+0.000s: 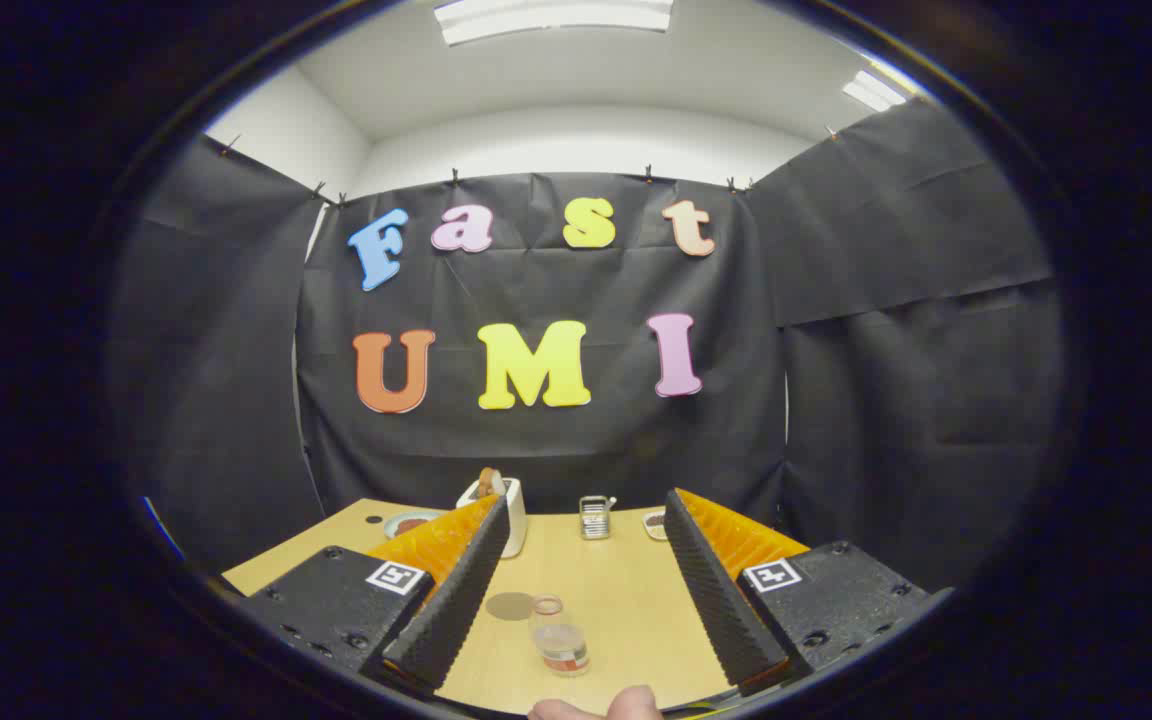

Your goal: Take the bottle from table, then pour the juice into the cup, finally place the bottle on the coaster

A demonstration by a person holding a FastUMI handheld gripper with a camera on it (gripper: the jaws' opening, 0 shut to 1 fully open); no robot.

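Tongs [586, 590] spread wide, nothing between the pads. Bottle [560, 635] stands upright on the surface [626, 600], lower centre of frame, between the two fingers and nearer the left one; touching neither. Round coaster [510, 605] lies flat just left of the bottle, beside the left finger. Bottle is clear, contents hard to judge. White cup [508, 510] farther back, partly behind the left fingertip, something brown inside. Small metal container [594, 517] near the far edge. Open surface right of the bottle.
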